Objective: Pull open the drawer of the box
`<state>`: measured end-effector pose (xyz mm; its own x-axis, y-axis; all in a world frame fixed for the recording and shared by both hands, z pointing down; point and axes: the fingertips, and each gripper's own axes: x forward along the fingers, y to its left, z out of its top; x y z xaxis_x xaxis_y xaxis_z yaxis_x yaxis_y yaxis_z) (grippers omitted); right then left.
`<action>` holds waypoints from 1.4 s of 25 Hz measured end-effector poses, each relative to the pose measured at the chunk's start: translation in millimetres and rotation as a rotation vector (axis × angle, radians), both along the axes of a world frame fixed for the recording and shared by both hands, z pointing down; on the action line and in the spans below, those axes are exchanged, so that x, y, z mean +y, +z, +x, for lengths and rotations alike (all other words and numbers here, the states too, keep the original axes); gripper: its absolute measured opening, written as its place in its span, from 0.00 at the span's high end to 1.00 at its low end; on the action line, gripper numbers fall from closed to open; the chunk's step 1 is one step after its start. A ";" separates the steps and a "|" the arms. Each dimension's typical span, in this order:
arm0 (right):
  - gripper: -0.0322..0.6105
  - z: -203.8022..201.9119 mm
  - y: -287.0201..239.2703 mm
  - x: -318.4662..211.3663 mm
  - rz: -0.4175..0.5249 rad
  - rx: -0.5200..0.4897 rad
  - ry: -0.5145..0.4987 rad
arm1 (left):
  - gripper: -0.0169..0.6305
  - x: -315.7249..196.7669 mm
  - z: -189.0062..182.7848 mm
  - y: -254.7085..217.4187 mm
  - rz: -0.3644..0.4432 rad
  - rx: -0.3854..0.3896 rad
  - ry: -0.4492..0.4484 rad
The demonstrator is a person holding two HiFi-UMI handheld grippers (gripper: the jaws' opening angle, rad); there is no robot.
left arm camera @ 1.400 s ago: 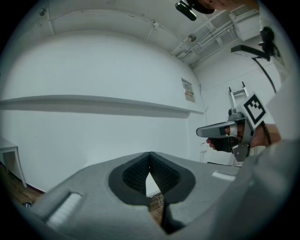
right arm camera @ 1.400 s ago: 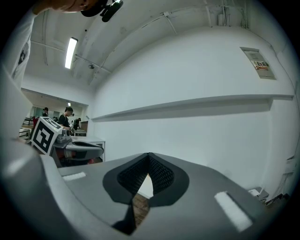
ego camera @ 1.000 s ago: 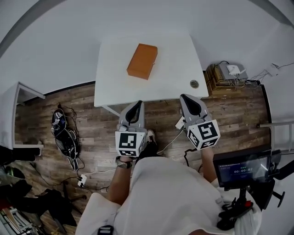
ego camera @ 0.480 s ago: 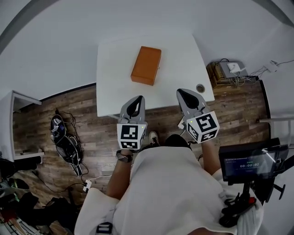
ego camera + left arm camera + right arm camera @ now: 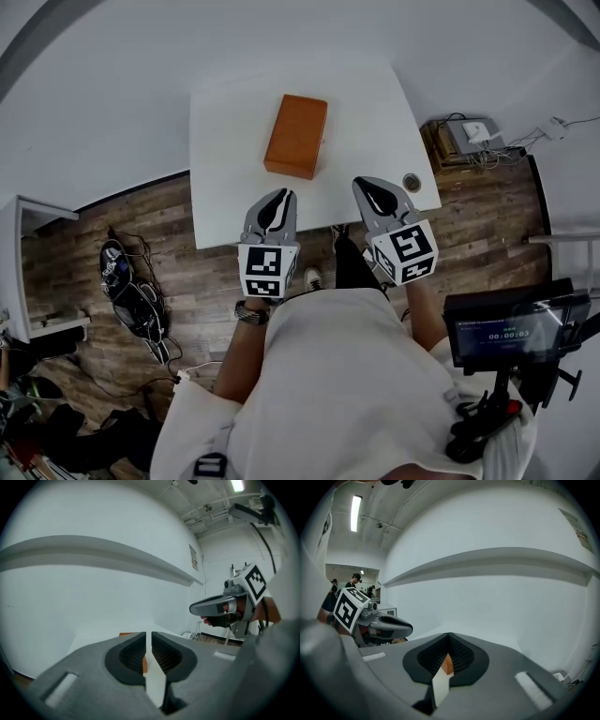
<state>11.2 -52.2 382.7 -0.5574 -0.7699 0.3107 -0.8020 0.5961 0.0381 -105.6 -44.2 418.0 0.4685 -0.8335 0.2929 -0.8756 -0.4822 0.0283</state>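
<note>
1 rectangular orange box (image 5: 296, 135) on white table (image 5: 225, 122); left tool (image 5: 278, 195) just opening slightly, empty; right tool (image 5: 369, 186) closed, empty.

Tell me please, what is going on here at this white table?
A person holds a two-jaw gripper in each hand above the near edge of a white table. An orange box lies further in, and neither gripper touches it. The left gripper has just been opening its jaws a little, with nothing between them; the right gripper is shut and empty. The box looks closed, with nothing pulled out yet.
</note>
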 end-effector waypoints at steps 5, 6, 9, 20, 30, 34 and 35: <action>0.91 -2.4 19.1 -27.1 -0.053 0.001 -0.015 | 0.89 -22.4 1.6 12.9 -0.026 -0.007 0.011; 0.90 -2.8 23.2 -32.4 -0.065 -0.001 -0.019 | 0.89 -27.1 2.6 16.3 -0.030 -0.014 0.015; 0.89 -4.5 38.2 -50.2 -0.100 0.002 -0.027 | 0.88 -43.6 2.9 30.0 -0.058 -0.018 0.008; 0.86 -3.1 132.1 -136.3 -0.265 0.136 -0.089 | 0.85 -104.5 10.4 98.0 -0.240 0.000 0.006; 0.78 -7.7 184.0 -171.4 -0.358 0.195 -0.129 | 0.81 -128.1 1.3 138.2 -0.356 -0.013 -0.036; 0.76 1.1 207.5 -184.7 -0.399 0.223 -0.146 | 0.80 -136.7 8.0 152.8 -0.383 -0.030 -0.030; 0.75 0.8 215.8 -189.3 -0.413 0.242 -0.165 | 0.80 -140.9 9.1 156.6 -0.391 -0.036 -0.025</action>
<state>12.1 -241.5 598.6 -0.5353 -0.4637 0.7060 -0.6934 0.7186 -0.0538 -96.5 -185.0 574.5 0.4328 -0.6672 0.6062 -0.8909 -0.4194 0.1744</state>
